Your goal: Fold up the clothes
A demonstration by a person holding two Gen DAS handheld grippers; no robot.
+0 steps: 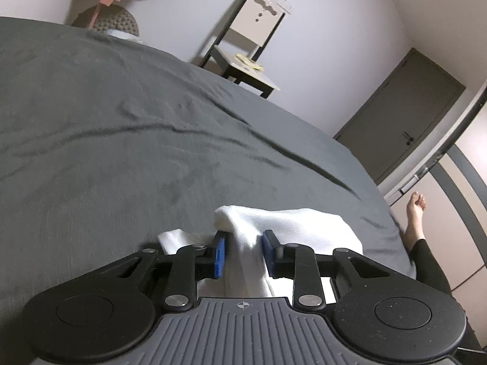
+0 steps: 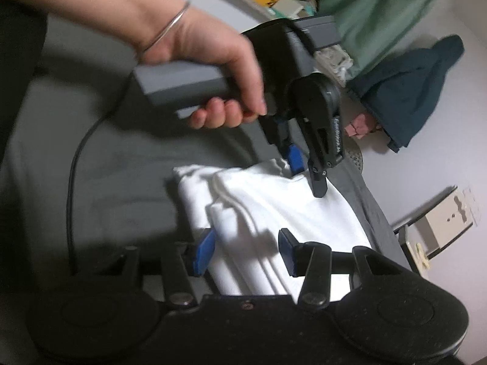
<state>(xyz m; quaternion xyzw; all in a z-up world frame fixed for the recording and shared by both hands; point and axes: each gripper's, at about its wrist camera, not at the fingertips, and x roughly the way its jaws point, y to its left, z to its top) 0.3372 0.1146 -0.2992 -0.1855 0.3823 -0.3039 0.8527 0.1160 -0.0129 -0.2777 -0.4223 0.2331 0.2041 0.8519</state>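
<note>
Right now my left gripper [image 1: 243,251] is pinched nearly closed on a bunched ridge of the white garment [image 1: 289,225], which lies partly folded in layers on the grey bedsheet [image 1: 121,121], near the bed's edge. My right gripper [image 2: 248,251] stands about half open, with a thick stack of layers between its blue pads [image 2: 205,251]; I can't tell whether they press on it. I judge the cloth light, soft and limp: it will sag and slide rather than keep a shape, and the layers may slip apart if I lift by one alone. I would take hold at the folded edges, through all the layers at once, one gripper at each end.
</note>
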